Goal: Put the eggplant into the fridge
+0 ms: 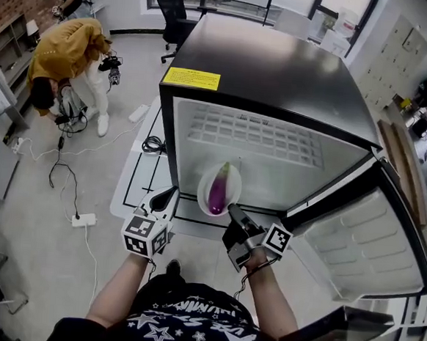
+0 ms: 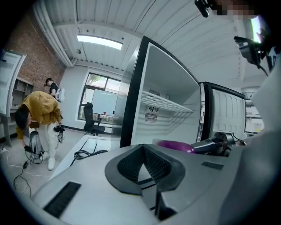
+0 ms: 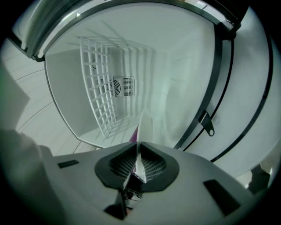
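Note:
A purple eggplant (image 1: pixel 218 189) lies on a white plate (image 1: pixel 202 191) held at the lower front of the open fridge (image 1: pixel 280 68). My right gripper (image 1: pixel 234 210) is shut on the plate's near rim. In the right gripper view the plate (image 3: pixel 142 127) runs edge-on out of the shut jaws (image 3: pixel 138 154), with a sliver of eggplant (image 3: pixel 133 134) beside it. My left gripper (image 1: pixel 169 197) hangs just left of the plate, shut on nothing. In the left gripper view, past its jaws (image 2: pixel 142 149), the eggplant (image 2: pixel 175 146) shows.
The fridge door (image 1: pixel 370 237) stands open to the right. A white wire shelf (image 1: pixel 253 136) crosses the upper inside. A person in a yellow top (image 1: pixel 64 51) bends over at the left. Cables (image 1: pixel 72 184) lie on the floor, and an office chair (image 1: pixel 174 12) stands behind.

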Motion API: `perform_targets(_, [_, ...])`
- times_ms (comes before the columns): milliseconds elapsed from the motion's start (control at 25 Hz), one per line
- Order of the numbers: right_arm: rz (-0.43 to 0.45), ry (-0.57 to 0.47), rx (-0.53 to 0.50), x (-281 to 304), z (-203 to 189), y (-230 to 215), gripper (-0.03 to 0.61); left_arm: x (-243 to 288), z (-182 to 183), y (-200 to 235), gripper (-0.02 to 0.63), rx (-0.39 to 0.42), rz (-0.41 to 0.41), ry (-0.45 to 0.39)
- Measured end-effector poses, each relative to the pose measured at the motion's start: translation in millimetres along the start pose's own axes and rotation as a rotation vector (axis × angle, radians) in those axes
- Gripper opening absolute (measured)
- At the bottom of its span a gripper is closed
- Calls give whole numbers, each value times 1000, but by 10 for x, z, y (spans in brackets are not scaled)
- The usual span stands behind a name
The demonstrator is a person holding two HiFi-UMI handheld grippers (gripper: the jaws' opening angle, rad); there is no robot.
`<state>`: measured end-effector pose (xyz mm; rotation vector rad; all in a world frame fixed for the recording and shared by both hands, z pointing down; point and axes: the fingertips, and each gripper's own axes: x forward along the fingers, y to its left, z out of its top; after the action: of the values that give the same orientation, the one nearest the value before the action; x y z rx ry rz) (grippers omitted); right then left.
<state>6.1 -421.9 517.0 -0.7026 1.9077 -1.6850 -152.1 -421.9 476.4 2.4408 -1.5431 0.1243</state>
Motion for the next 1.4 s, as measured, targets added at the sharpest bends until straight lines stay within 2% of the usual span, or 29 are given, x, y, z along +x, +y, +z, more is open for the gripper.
perform_targets(160, [-8,-6,-6,199,81,-38,21,120,6,56,8,12,-23,5])
perform_targets(520, [-52,-1,-19,490,239,-175,21,188,36,304,8,0,-13,8])
perform_targets(880, [-85,10,-28,764,390,-351,23,232,35,353,8,9,-42,2])
perform_targets(1400, [-136,12,-29,869,450,-518,22,204,33,372,8,-7,-40,0])
